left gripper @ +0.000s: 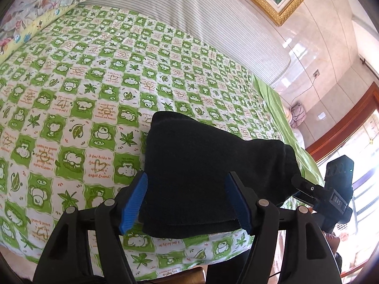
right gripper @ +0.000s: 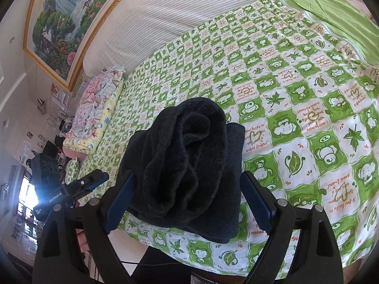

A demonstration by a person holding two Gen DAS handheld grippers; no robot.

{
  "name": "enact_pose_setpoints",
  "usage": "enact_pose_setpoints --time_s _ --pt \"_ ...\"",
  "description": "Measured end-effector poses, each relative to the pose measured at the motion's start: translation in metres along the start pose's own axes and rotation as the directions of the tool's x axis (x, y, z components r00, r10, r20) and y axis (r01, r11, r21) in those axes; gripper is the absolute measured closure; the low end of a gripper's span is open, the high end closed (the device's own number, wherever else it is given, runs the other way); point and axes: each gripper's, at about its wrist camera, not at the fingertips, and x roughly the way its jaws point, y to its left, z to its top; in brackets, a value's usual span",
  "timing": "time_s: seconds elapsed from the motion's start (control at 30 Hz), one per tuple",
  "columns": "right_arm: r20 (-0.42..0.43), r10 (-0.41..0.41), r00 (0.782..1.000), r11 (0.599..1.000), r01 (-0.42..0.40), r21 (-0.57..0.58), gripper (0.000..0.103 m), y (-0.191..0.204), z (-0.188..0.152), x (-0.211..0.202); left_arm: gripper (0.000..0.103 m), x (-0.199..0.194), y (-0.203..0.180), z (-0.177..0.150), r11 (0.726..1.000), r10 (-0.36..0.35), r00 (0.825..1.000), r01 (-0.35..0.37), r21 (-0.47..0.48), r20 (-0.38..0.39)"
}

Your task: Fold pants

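Both wide open, holding nothing: left claw (left gripper: 187, 203) and right claw (right gripper: 188, 203) flank pants (left gripper: 201, 177), bundled on bed (left gripper: 71, 94) just ahead, likely released

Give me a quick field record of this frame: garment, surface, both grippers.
garment: black pants, folded into a compact bundle near the bed's front edge
surface: green-and-white patterned bedsheet
left gripper: open, fingers on either side of the bundle
right gripper: open, fingers on either side of the bundle
background: floral pillow, framed painting
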Motion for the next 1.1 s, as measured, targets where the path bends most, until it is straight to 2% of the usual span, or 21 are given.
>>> enact_pose_setpoints --time_s 0.3,0.53,0.73,0.97,1.1 --pt "0.003 -0.056 0.998 0.998 0.056 0.008 0.014 -0.006 0.001 -0.001 0.03 0.025 0.003 0.002 1.0 0.005 0.998 -0.003 0.024 -0.06" --pt "-0.006 -0.047 0.999 0.998 0.047 0.034 0.013 -0.015 -0.002 0.001 0.029 0.047 0.011 0.005 1.0 0.02 0.994 -0.018 0.019 -0.104" --pt "-0.026 -0.01 1.0 0.999 0.011 0.039 0.013 -0.019 -0.004 0.008 0.028 0.059 0.014 0.009 1.0 0.004 0.992 -0.003 0.008 -0.129" --pt "-0.049 0.053 0.997 0.994 -0.048 0.097 0.013 -0.032 -0.005 0.017 0.026 0.077 0.017 0.01 1.0 -0.017 0.984 0.015 -0.012 -0.175" --pt "-0.053 0.094 0.994 0.987 -0.086 0.134 0.013 -0.041 -0.006 0.021 0.025 0.088 0.024 0.009 0.997 -0.06 0.977 0.049 -0.059 -0.205"
